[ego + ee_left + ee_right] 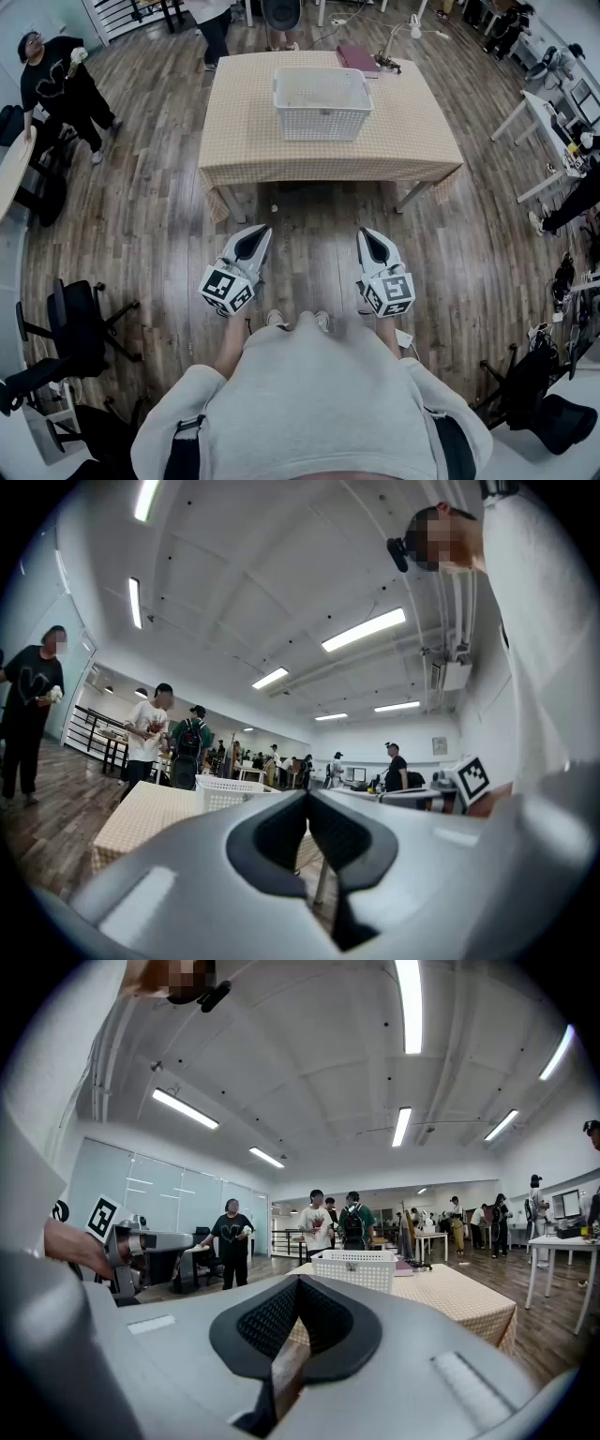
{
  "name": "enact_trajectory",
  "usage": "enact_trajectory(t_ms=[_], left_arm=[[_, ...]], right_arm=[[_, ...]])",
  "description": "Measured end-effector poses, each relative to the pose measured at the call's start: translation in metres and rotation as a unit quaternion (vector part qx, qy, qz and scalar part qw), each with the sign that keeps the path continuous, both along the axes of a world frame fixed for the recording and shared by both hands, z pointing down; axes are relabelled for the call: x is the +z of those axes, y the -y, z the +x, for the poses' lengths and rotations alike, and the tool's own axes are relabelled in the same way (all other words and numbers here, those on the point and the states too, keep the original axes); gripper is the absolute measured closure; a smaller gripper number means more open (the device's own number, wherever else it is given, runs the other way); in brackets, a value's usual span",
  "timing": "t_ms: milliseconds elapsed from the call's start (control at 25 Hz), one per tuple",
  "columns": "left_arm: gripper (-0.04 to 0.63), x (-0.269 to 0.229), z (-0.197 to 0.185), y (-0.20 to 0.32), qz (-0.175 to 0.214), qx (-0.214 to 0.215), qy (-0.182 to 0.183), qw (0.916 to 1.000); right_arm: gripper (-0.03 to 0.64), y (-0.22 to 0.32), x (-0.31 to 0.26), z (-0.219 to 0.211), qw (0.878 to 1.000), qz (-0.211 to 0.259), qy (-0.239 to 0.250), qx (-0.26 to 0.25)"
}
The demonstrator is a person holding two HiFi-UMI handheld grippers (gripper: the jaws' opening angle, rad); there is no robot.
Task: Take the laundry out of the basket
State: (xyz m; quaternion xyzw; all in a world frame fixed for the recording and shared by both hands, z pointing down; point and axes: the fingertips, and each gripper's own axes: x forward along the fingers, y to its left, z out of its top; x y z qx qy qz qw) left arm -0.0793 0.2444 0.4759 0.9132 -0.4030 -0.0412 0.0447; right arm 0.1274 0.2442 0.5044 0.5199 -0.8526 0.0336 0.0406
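A white mesh laundry basket (pixel 322 103) stands on the far half of a table with a tan checked cloth (pixel 253 141). From above its inside looks plain white and I make out no laundry. Both grippers hang in front of my body, well short of the table. My left gripper (pixel 262 232) is shut with nothing in it, and so is my right gripper (pixel 364 233). In the left gripper view the basket (pixel 225 794) shows far off beyond the closed left gripper (pixel 307 795). The right gripper view also has the basket (pixel 353 1268) ahead of the closed right gripper (pixel 297 1281).
A maroon flat object (pixel 357 58) and a small lamp (pixel 398 42) lie at the table's far edge. A person in black (pixel 56 84) stands at the left, others stand behind the table. Office chairs (pixel 75 328) sit at my left, white desks (pixel 548 122) at the right.
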Motion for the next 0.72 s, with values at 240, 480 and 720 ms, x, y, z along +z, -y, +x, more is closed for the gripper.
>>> enact_trajectory(t_ms=[240,480,720], left_arm=[[0.588,-0.002,0.002,0.001,0.0,-0.005,0.001,1.0],[0.588,-0.007,0.016,0.005,0.003,-0.013,0.006,0.9999],[0.588,0.0,0.038,0.002,-0.002,-0.023,0.011,0.9997]], right_arm=[[0.619,0.001,0.002,0.001,1.0,-0.002,0.003,-0.006],[0.618,0.01,-0.007,0.012,0.999,0.013,0.035,-0.027],[0.618,0.01,0.005,0.023,0.997,0.005,0.05,-0.06]])
